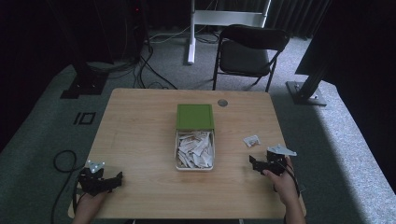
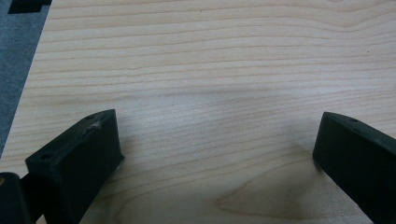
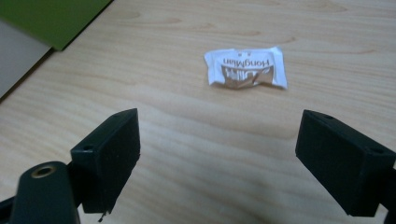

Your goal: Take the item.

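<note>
1. At seven o'clock on the table (image 1: 140, 121), our left gripper (image 2: 217, 154) rests with jaws spread over bare wood, parked because nothing there needs holding.
2. At the centre, the white box (image 1: 177, 154) holds many packets, its green lid (image 1: 195, 116) slid toward twelve.
3. At four o'clock, our right gripper (image 3: 217, 163) is spread wide, aimed at the stray packet (image 3: 245, 67) just ahead, likely bound for the box.
</note>
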